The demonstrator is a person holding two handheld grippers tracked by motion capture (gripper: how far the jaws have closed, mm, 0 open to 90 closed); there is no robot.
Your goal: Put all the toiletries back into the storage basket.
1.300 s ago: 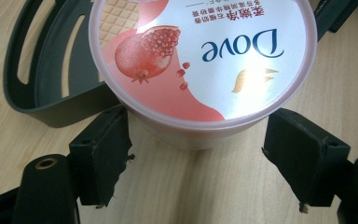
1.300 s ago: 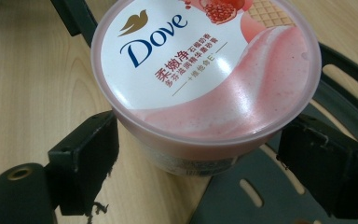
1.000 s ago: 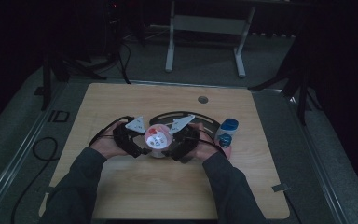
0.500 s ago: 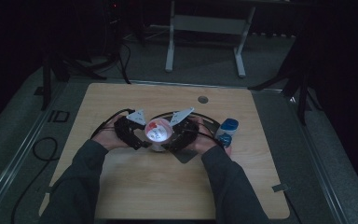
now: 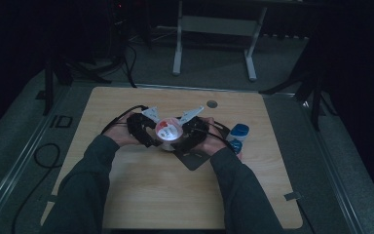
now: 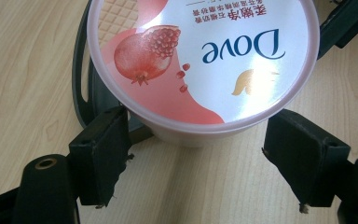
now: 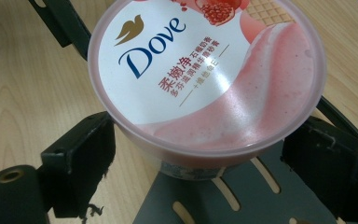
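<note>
Left gripper [image 5: 148, 130]: jaws spread wide either side of the tub [image 6: 200, 65], not clearly touching it. Right gripper [image 5: 191, 132]: jaws likewise parted around the same tub from the opposite side. Tub sits between both, pink-and-white lid up, partly over a dark slotted plate [image 7: 205, 200]. Just beyond the right gripper, two blue caps [image 5: 238, 131] on the table [image 5: 151, 195].

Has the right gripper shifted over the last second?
Yes. The right gripper has closed in leftward on the Dove tub, away from the blue jars, which stayed put.
</note>
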